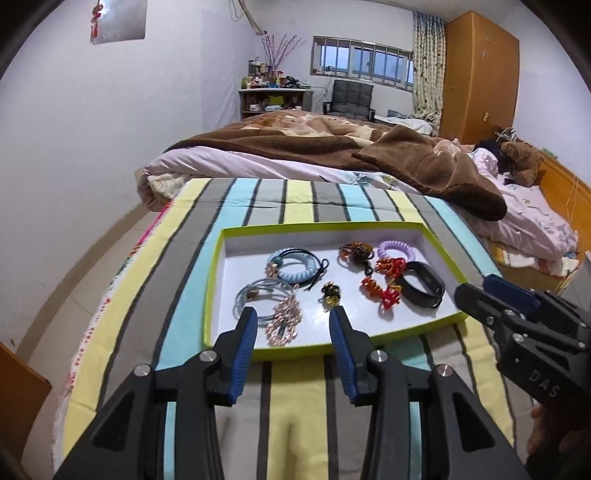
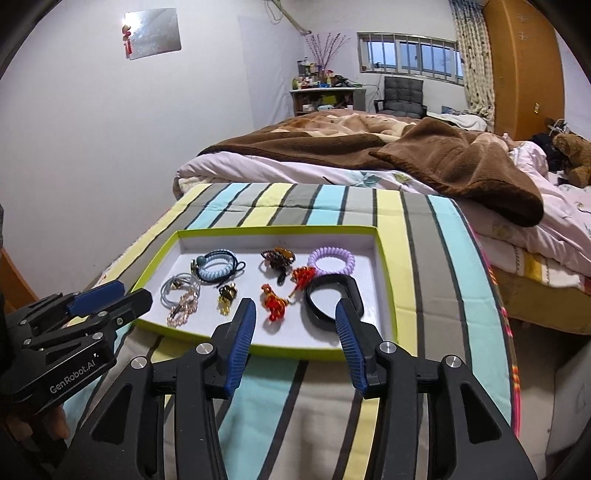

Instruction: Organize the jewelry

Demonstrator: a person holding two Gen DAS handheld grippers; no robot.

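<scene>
Bedroom, pale walls [image 1: 110, 129], light tiled floor [image 1: 122, 225] at lower left. Striped cloth [image 1: 295, 195] in yellow, grey and light blue covers the near surface. Behind it a bed [image 1: 535, 218] with a rumpled brown blanket [image 1: 406, 155] over pale floral bedding; brown teddy bear [image 1: 522, 162] near the wooden headboard. Far wall: wide barred window [image 1: 362, 61], daylight outside, patterned curtain [image 1: 428, 66] beside a tall orange-wood wardrobe [image 1: 480, 74]. Dark chair [image 1: 351, 98] under the window; cluttered shelf [image 1: 273, 96] with purple branches. Silvery sheet [image 2: 153, 33] taped to the left wall.
</scene>
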